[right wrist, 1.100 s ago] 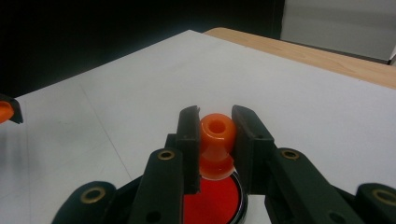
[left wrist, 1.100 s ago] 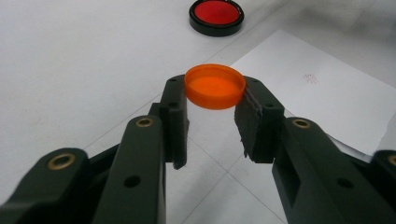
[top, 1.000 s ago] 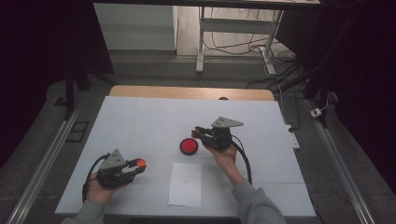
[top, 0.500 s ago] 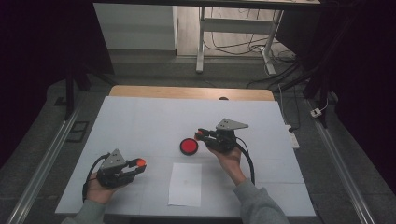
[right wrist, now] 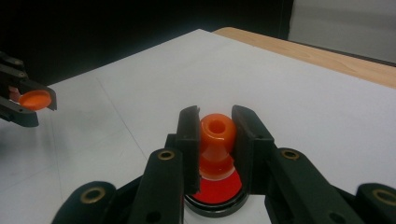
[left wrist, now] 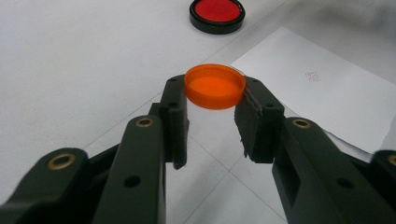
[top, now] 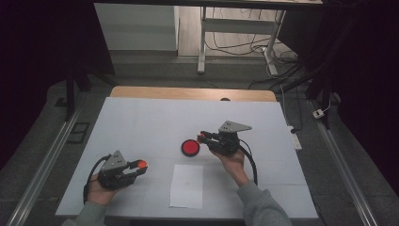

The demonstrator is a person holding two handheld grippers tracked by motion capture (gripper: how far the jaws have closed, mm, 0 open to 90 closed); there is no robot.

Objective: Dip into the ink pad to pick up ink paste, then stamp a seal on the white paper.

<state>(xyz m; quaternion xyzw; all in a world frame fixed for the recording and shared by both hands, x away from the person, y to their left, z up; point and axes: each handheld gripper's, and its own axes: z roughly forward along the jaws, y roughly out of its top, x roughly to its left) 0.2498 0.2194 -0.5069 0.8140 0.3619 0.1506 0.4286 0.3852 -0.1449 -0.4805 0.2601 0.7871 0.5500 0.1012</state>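
Observation:
My left gripper [top: 139,165] rests near the table's front left, shut on a small orange cap [left wrist: 215,87] that its jaw tips pinch by the rim. A round red ink pad in a black case [top: 190,147] lies at mid-table. Just right of it my right gripper [top: 203,137] is shut on an orange stamp [right wrist: 217,133], knob toward the camera. In the right gripper view the stamp's lower end stands over the red pad [right wrist: 219,190]; I cannot tell whether it touches. A white sheet of paper [top: 187,186] lies in front of the pad.
The white table top [top: 141,117] ends in a wooden strip [top: 188,92] at the far side. Cables trail from both grippers toward the person's sleeves. In the right gripper view the left gripper [right wrist: 29,100] with its cap sits far left. Desk legs and floor cables stand beyond the table.
My right gripper has shifted slightly to the right and nearer the person, staying beside the red pad. The left gripper and its cap have not moved.

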